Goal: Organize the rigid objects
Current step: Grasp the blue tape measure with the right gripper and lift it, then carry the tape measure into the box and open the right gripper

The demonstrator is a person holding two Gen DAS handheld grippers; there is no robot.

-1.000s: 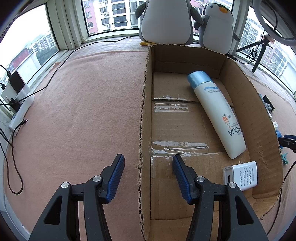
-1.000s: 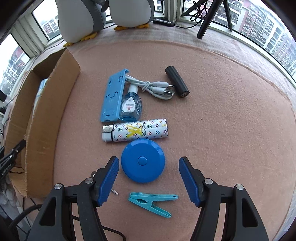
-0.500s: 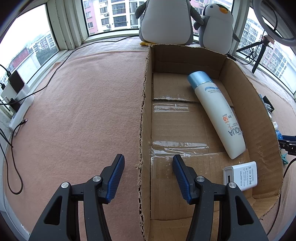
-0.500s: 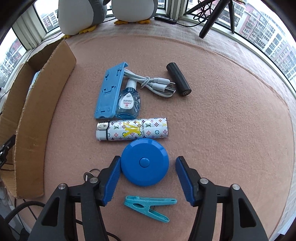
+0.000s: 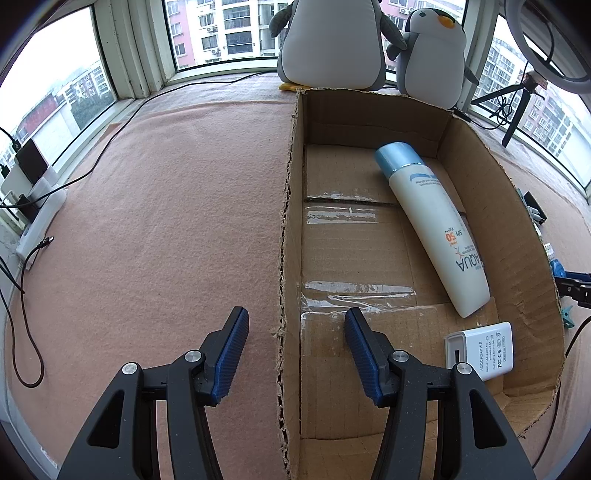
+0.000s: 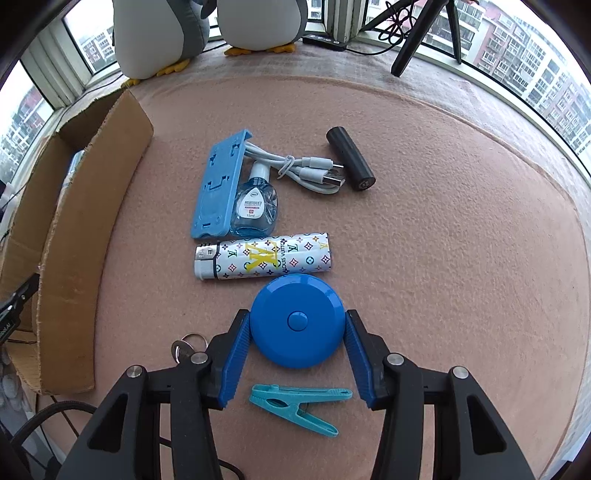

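Note:
A round blue tape measure (image 6: 295,295) lies on the pink felt. My right gripper (image 6: 296,321) is shut on it, one blue pad against each side. Beyond it lie a patterned white lighter (image 6: 264,254), a small eye-drop bottle (image 6: 255,210), a blue plastic stand (image 6: 219,184), a white USB cable (image 6: 303,170) and a black cylinder (image 6: 351,158). A teal clothespin (image 6: 299,402) lies under the gripper. My left gripper (image 5: 295,317) is open and straddles the left wall of the cardboard box (image 5: 480,155). Inside lie a sunscreen bottle (image 5: 432,221) and a white adapter (image 5: 480,350).
The box (image 6: 85,221) stands left of the loose items. A key ring (image 6: 186,345) lies by my right gripper's left finger. Two plush penguins (image 5: 332,44) sit behind the box. A tripod (image 6: 424,33) stands at the back right. Cables (image 5: 22,295) run along the left edge.
My right gripper moved forward over the blue tape measure and its jaws closed in until both pads meet the disc. The left gripper has not moved.

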